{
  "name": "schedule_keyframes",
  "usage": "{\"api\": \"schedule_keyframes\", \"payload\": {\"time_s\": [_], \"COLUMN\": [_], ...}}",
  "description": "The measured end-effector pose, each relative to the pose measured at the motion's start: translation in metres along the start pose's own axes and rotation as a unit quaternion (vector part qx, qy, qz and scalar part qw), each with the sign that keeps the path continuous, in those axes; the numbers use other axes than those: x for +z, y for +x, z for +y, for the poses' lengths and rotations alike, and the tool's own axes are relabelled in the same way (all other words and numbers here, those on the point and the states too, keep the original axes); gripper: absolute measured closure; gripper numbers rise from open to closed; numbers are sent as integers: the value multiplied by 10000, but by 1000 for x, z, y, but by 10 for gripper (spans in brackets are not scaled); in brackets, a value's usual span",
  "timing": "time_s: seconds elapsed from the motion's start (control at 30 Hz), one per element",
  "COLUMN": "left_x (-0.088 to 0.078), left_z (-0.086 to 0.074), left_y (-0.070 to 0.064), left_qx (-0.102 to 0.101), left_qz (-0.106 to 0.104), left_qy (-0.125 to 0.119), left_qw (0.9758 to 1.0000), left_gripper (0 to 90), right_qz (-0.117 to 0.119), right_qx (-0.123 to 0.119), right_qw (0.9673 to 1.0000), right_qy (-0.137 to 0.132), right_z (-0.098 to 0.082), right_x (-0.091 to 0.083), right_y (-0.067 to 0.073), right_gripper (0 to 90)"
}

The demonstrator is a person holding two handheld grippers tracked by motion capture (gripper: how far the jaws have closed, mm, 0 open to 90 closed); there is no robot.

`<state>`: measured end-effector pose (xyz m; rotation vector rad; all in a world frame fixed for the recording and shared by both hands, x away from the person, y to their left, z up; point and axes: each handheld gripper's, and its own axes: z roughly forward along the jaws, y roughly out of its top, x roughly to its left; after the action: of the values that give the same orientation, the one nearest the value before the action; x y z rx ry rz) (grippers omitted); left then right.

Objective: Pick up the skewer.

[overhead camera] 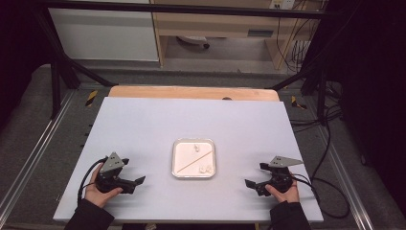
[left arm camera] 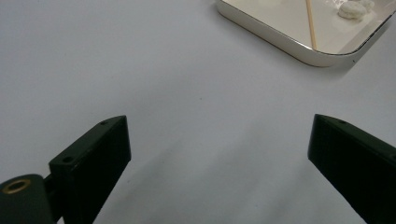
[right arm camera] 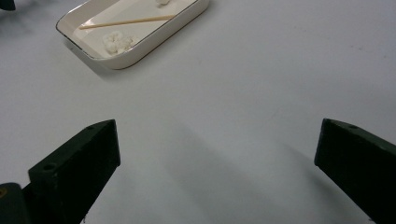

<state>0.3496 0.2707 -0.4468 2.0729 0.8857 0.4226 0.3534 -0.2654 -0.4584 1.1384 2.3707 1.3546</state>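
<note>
A white square tray (overhead camera: 175,163) sits at the middle of the pale table. In it lie a thin wooden stick (overhead camera: 194,161), a white lump (overhead camera: 206,168) at its near right and a smaller white piece (overhead camera: 196,147) at the far side. My left gripper (overhead camera: 139,182) rests low on the table left of the tray, jaws wide open and empty. My right gripper (overhead camera: 249,184) rests right of the tray, also open and empty. The left gripper view has the tray (left arm camera: 280,39) at upper right with the stick (left arm camera: 310,23). The right gripper view has the tray (right arm camera: 154,39) at upper left.
The pale table top (overhead camera: 143,124) lies on a wooden board (overhead camera: 191,92). Black frame bars (overhead camera: 57,76) and cables (overhead camera: 325,143) stand around it. A cabinet (overhead camera: 215,28) stands beyond the far edge.
</note>
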Motion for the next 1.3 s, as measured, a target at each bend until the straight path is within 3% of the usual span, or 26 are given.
{"api": "schedule_keyframes", "payload": {"time_s": [1.3], "left_x": [10], "left_z": [22], "left_y": [-23], "left_qx": [249], "left_qz": [-66], "left_qy": [146], "left_qw": [9996], "left_gripper": [67], "right_qz": [-58], "right_qx": [5], "right_qw": [10000], "right_qy": [19], "right_z": [0], "right_x": [-1], "right_y": [0], "right_gripper": [7]}}
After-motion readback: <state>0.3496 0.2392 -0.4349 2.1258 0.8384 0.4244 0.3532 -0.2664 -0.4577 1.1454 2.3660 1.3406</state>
